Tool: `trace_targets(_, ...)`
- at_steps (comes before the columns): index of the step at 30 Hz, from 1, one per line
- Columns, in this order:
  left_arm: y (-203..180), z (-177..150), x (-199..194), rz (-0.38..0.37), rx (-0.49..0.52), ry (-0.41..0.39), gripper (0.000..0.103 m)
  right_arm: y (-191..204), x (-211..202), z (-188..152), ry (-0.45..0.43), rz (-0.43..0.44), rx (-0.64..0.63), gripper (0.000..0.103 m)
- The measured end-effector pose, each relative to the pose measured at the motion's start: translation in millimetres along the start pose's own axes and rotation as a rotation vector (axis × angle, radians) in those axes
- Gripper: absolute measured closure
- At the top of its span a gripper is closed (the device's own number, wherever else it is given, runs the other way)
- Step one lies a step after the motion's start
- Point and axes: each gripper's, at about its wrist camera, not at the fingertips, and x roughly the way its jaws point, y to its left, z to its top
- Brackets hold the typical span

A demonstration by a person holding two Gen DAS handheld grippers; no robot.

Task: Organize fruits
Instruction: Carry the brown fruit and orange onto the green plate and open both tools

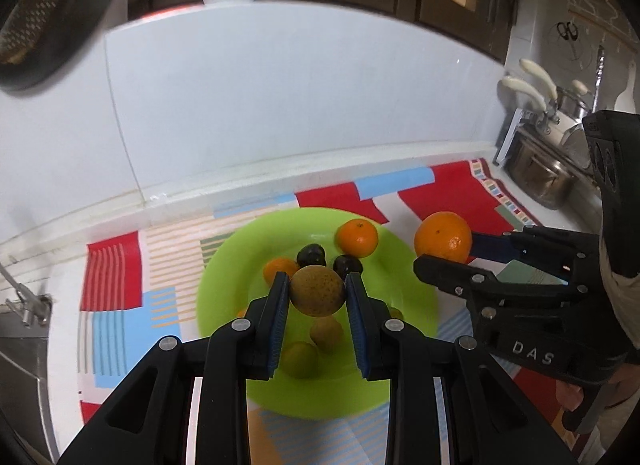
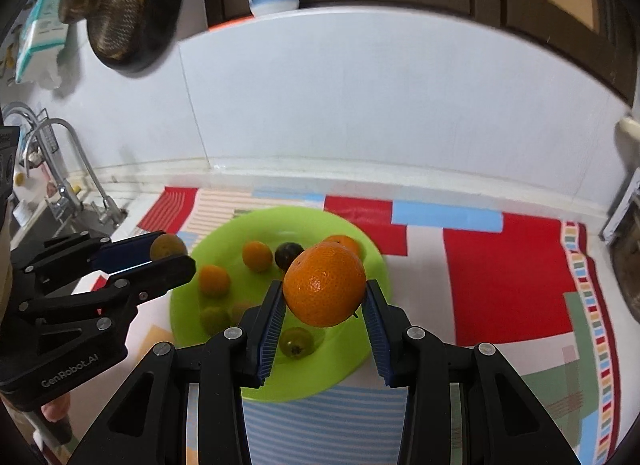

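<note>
Blue ribbed pads on the left gripper (image 1: 317,293) are closed tight against a small brownish-green fruit (image 1: 317,290), which hangs clear above the bowl. Beside it to the right, the right gripper (image 2: 325,294) pinches a large orange (image 2: 325,284) between its own blue pads, the jaws standing only as wide as the fruit; in the left wrist view that orange (image 1: 443,236) sits over the cloth just past the bowl's right rim. Directly beneath both pairs of fingers lies a lime-green bowl (image 1: 224,265) holding loose fruit: small oranges (image 2: 257,256), two dark round fruits (image 1: 311,255) and several yellow-green ones (image 2: 296,342). Under the bowl spreads a patchwork cloth (image 2: 508,285) of red, light blue and striped panels, laid on a white counter. Beyond the tips rises a white wall (image 1: 280,105), with a faucet (image 2: 76,169) off to the left and a steel pot (image 1: 540,173) far right.
</note>
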Motion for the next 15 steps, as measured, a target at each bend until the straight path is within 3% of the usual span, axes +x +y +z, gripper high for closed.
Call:
trace_targets(11, 6.4, 2.7, 41.6, -0.028, -0.045, 0.117, 0.074, -7.3, 38.4, -5.1, 0.079, 0.019, 0.030, 0.063)
trace_targets(15, 8.7, 4.1, 39.1, -0.008, -0.047, 0.111, 0.063, -9.9, 43.8, -4.9, 0.088, 0.026, 0.044, 0.063)
